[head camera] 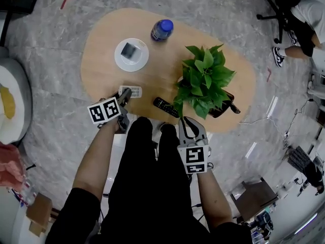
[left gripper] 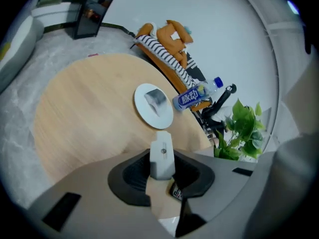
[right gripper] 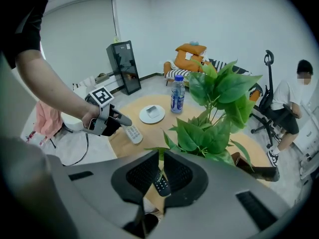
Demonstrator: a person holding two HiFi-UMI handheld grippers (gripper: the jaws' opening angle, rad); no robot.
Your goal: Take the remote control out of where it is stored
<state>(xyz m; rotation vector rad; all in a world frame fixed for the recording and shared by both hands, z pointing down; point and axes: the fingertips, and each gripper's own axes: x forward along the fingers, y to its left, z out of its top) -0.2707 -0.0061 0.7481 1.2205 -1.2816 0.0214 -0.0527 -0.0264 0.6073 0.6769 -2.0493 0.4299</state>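
A: Operator clothing?
B: Black top with short sleeves (head camera: 73,212), black trousers (head camera: 147,172).
A: Tooling?
B: Left gripper (head camera: 127,92) and right gripper (head camera: 190,126) look alike, with grey moulded shells and dark jaws. Each has a white cube (head camera: 104,111) with black square markers on its faces.
A: Jaw lining?
B: The pads (right gripper: 143,173) are black and ribbed. The shell has black rectangular recesses (right gripper: 80,175).

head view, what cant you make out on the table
All in the head view:
Dark thing behind the plant: leaves cover most of it.
Black remote: its right end is under the leaves.
Grey item on the plate: too small to identify.
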